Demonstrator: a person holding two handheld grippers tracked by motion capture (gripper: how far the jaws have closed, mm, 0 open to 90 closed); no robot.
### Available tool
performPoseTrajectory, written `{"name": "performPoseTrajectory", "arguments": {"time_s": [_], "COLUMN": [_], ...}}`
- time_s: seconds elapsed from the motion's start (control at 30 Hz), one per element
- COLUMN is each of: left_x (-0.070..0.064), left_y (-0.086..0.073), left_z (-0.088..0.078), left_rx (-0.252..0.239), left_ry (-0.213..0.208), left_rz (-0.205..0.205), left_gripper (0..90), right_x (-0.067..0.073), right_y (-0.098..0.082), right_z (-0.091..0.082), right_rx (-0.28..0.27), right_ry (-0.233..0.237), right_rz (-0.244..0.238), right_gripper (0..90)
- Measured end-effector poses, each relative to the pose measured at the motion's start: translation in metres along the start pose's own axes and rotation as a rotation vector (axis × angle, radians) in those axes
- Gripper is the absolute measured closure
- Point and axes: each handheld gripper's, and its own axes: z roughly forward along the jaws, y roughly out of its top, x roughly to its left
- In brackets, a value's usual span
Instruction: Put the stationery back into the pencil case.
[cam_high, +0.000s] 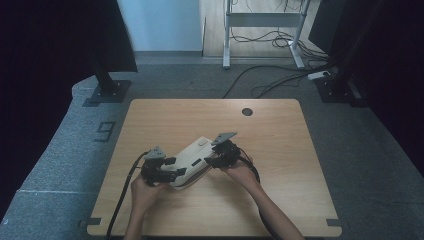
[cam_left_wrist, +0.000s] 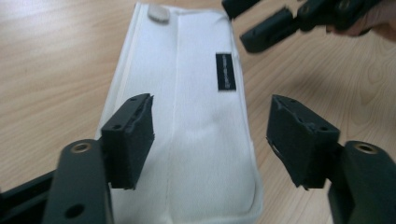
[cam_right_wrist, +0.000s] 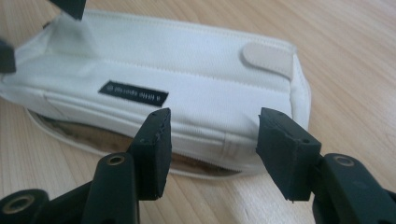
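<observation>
The left gripper (cam_left_wrist: 212, 140) has its black jaws apart astride the near end of the white fabric zip pouch (cam_left_wrist: 196, 116), which lies on the wooden table (cam_high: 280, 150), long axis running away from them. The right gripper (cam_right_wrist: 212, 149), jaws also apart and touching nothing, faces its long side.

Pouch (cam_high: 192, 159) on table (cam_high: 280, 150), between grippers
</observation>
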Motion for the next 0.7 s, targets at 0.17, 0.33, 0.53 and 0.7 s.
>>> {"name": "performPoseTrajectory", "arguments": {"time_s": [0.17, 0.33, 0.53, 0.7], "left_x": [0.005, 0.010, 0.007, 0.012], "left_y": [-0.013, -0.028, -0.045, -0.056], "left_z": [-0.009, -0.023, -0.031, -0.030], "left_rx": [0.006, -0.002, 0.077, 0.073], "left_ry": [0.016, 0.051, 0.139, 0.166], "left_rz": [-0.026, -0.044, 0.002, -0.018], "left_gripper": [27.9, 19.7, 15.5, 15.6], "right_x": [0.000, 0.001, -0.003, -0.004], "right_y": [0.006, 0.007, 0.003, 0.002], "right_z": [0.003, 0.012, 0.018, 0.019], "right_rx": [-0.020, -0.019, -0.014, -0.017], "right_ry": [-0.012, -0.021, -0.015, -0.018], "right_rz": [0.009, 0.011, 0.032, 0.031], "right_gripper": [40.7, 36.6, 31.8, 31.5]}}
